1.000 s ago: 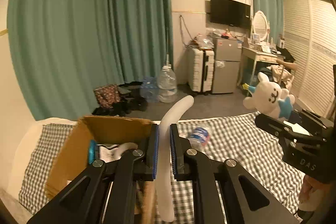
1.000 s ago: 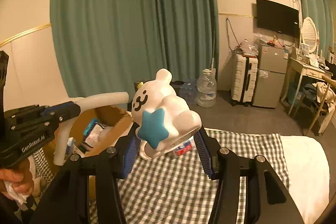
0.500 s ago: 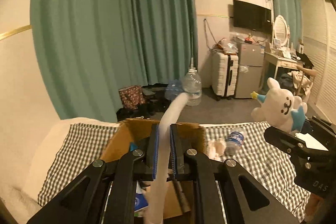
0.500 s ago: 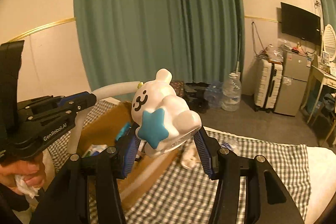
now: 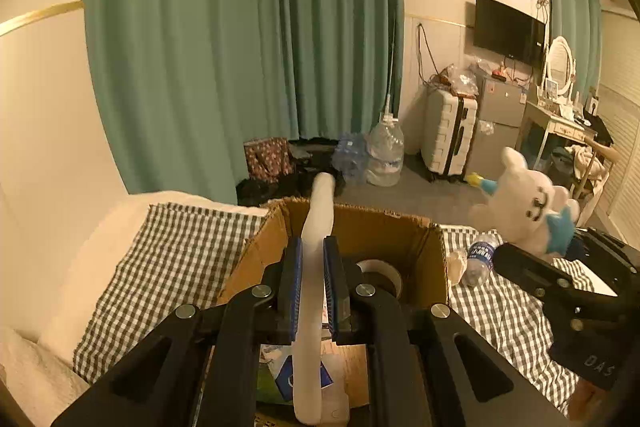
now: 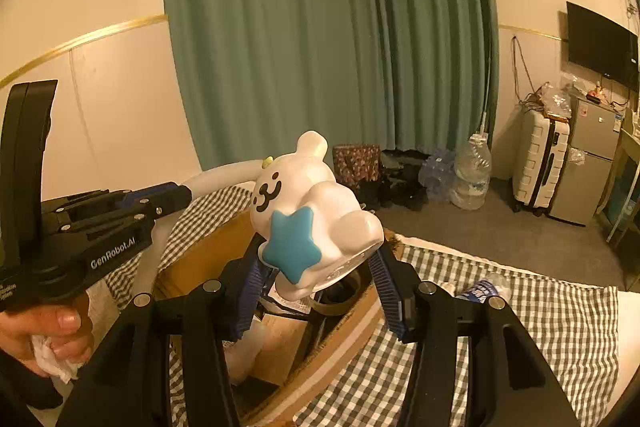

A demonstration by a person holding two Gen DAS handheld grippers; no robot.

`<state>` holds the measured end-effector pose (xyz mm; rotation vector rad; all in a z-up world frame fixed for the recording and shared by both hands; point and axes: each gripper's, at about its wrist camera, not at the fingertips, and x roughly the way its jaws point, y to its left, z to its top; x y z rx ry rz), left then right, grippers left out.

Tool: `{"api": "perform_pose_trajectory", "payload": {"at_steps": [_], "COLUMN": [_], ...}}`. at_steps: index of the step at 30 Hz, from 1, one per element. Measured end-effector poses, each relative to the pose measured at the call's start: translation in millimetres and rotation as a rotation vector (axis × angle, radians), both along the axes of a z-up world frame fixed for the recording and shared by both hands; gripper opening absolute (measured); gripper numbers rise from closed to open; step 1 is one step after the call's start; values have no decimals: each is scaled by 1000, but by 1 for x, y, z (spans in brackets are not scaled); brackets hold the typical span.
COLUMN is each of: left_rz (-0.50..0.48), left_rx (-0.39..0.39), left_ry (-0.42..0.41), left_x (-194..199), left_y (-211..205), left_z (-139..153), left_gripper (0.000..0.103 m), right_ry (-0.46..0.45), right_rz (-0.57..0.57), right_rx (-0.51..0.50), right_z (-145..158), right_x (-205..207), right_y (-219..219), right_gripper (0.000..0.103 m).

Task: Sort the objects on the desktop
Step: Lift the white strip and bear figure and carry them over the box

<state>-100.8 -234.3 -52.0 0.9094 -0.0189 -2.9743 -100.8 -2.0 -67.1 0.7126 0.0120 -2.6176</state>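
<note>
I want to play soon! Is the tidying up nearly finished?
Partly. Tape and packets already lie in the cardboard box. The left claw holds a white curved tube, the right claw a white bear toy, both above the box. A water bottle still lies on the checkered cloth.

The left claw (image 5: 311, 281) with its white tube (image 5: 316, 227) now sits over the open cardboard box (image 5: 360, 227); a second ago the box lay off at eight o'clock in the left wrist view, now it fills the six o'clock centre; the tape roll (image 5: 380, 273) inside comes into sight; the right claw (image 6: 316, 277) and its white bear toy (image 6: 304, 203) now hang above the box too, which earlier sat at nine o'clock in the right wrist view; the water bottle (image 5: 478, 257) slides out to three o'clock.
</note>
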Motion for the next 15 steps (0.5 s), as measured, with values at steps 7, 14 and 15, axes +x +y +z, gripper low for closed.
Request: {"api": "perform_pose_trajectory", "payload": {"at_steps": [7, 14, 15], "left_rz": [-16, 36, 40], "left_rx": [23, 46, 44], "left_ry": [-92, -201, -213], "left_x": [-22, -45, -48], "left_y": [-8, -23, -23], "left_z": [-29, -63, -66], "left_gripper": [10, 10, 10], "right_ry": [-56, -130, -137], "right_rz": [19, 33, 35], "right_rx": [23, 60, 67], "right_z": [-21, -47, -51], "right_x": [-25, -52, -55], "right_y": [-21, -36, -38], "right_gripper": [51, 51, 51]}}
